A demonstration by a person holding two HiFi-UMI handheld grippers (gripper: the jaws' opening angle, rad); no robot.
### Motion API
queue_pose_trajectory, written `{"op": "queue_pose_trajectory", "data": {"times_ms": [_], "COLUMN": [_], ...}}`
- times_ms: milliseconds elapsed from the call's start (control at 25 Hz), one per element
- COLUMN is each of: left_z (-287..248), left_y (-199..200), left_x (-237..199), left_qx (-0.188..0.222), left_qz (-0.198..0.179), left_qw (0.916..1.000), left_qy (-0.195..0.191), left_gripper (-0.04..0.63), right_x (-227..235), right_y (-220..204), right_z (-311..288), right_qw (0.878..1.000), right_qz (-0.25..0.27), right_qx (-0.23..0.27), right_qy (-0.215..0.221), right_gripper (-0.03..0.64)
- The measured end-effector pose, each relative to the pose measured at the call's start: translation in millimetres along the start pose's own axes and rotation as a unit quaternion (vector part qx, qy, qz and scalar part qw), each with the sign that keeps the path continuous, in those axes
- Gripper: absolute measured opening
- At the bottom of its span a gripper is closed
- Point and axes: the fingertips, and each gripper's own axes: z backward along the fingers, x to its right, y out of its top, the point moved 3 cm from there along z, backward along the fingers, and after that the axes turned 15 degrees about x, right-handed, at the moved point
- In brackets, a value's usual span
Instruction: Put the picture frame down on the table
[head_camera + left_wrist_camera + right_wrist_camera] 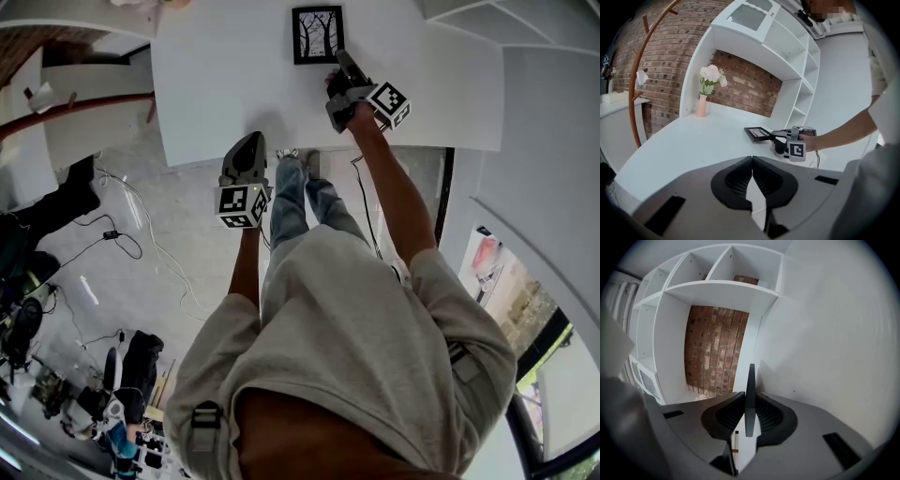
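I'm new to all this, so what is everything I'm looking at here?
table: one, white, before the person
picture frame: one, black, table's far side, clamped by its edge
vase of flowers: one, pink vase, pale blooms, on the table
shelf unit: one, white, behind the table
cables: several, black and white, on the floor
left gripper: one, grey, jaws shut, empty
right gripper: one, grey, jaws shut on the picture frame

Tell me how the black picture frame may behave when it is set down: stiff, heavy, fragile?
Probably stiff: the picture frame shows a straight, thin edge between the jaws of the right gripper. Likely light, since a grip on one edge carries it. Its front may be glass, so fragile; it could slide on the smooth white table.
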Motion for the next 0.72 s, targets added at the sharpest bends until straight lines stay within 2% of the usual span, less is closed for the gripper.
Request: {"op": "queue_pose_trajectory", "data": {"times_ms": [160,480,720], "left_z": [-1,1,6], "left_y": [0,1,3], "left_x": [2,0,0], "left_qx": [0.002,0.004,0.005], "left_qz": [0.000,0.002,0.003], "left_qw": [1.0000,1.0000,1.0000], "left_qy": [-0.001,0.000,-0.003], "left_gripper": [0.017,0.017,0.017], "right_x": [1,-7,-16], "right_y": [0,-3,-8], "right_z": [0,-3,-5], "right_qw": [1.000,0.999,0.995], "right_qz": [0.009,0.037,0.096], "right_qx": [0.000,-0.011,-0.024], "right_qy": [-0.006,0.003,0.004], "right_gripper": [0.092,0.168,0.212]}}
